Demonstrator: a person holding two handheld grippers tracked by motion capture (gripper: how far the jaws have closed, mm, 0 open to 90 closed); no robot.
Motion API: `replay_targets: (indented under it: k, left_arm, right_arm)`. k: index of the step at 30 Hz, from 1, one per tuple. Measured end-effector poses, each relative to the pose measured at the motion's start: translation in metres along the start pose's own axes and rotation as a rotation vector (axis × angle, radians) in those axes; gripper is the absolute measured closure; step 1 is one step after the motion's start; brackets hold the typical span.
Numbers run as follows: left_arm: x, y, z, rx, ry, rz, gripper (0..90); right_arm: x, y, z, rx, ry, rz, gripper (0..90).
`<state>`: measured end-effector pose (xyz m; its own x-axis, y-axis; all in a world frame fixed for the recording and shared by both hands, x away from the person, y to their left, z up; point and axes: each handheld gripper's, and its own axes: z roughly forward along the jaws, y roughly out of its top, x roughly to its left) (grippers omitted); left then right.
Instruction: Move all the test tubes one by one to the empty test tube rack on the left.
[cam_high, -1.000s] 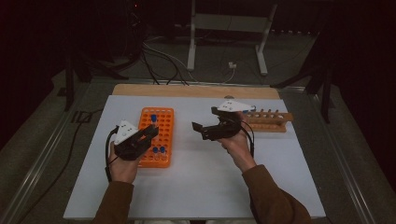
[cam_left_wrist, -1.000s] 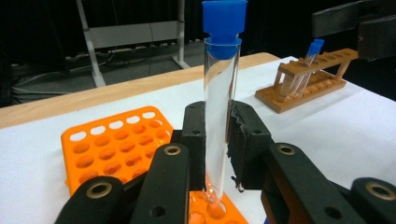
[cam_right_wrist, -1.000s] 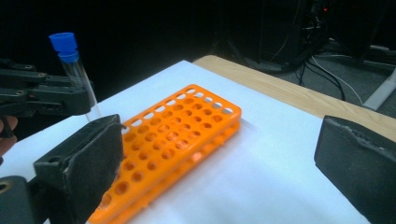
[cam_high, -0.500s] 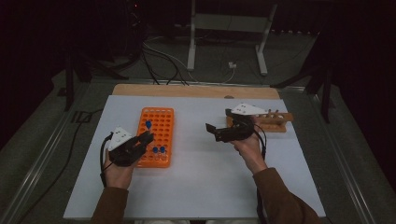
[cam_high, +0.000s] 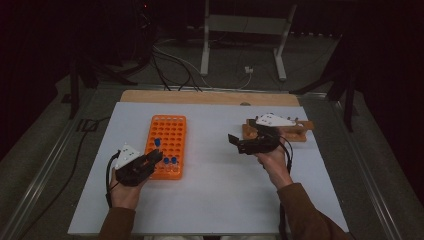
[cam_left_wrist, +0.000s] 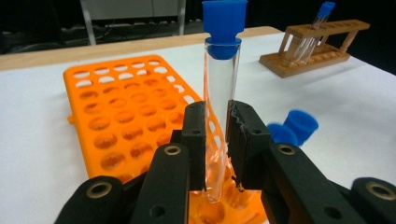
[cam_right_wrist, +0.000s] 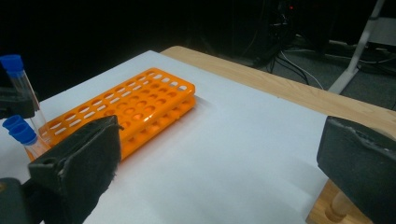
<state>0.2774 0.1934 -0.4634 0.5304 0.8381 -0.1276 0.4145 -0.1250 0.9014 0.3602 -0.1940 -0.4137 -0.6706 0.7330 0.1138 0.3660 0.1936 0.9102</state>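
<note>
Glass tube (cam_left_wrist: 219, 112) with a blue cap (cam_left_wrist: 224, 21) stands upright between the pads of the left gripper (cam_left_wrist: 217, 140), which is clamped on its lower half; the tube's rounded foot sits just over, or barely inside, a near-row hole of the orange rack (cam_left_wrist: 121, 116), and I cannot tell which. Just to the right of that gripper, two more blue-capped tubes (cam_left_wrist: 292, 128) are seated in the rack already. From above, the left gripper (cam_high: 145, 165) lies at the near right corner of the rack (cam_high: 167, 145), with the held tube's cap (cam_high: 157, 142) just ahead of it.

The step in hand looks like seating this tube in the orange rack. The next move would call for keeping the tube vertical, centring its foot on a free hole, lowering it straight until it bottoms, and only then letting the pads part; a tilt could catch the glass on the hole's rim.

Off to the far right of the left gripper, the wooden rack (cam_left_wrist: 310, 53) carries at least one more capped tube (cam_left_wrist: 317, 23). The right gripper (cam_high: 240, 145) hovers just in front of that wooden rack (cam_high: 297, 131), jaws wide and empty, pointed across the white counter (cam_high: 215, 190) toward the orange rack (cam_right_wrist: 126, 109).
</note>
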Motion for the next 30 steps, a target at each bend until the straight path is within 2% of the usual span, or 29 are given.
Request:
replay_targets:
  k: [15, 22, 24, 30]
  left_arm:
    - [-0.001, -0.019, 0.004, 0.100, 0.004, 0.024, 78.0]
    - [-0.002, -0.019, 0.004, 0.118, 0.005, 0.033, 78.0]
    - [-0.003, -0.020, 0.005, 0.144, 0.014, 0.050, 77.9]
    - [-0.002, -0.022, 0.005, 0.151, 0.008, 0.049, 77.8]
  right_arm:
    - [0.000, -0.004, 0.000, -0.004, 0.010, 0.012, 0.0]
    - [-0.001, -0.006, 0.000, -0.005, 0.012, 0.018, 0.0]
    - [-0.001, -0.007, 0.000, -0.003, 0.013, 0.019, 0.0]
    - [0.000, -0.008, 0.001, -0.002, 0.019, 0.021, 0.0]
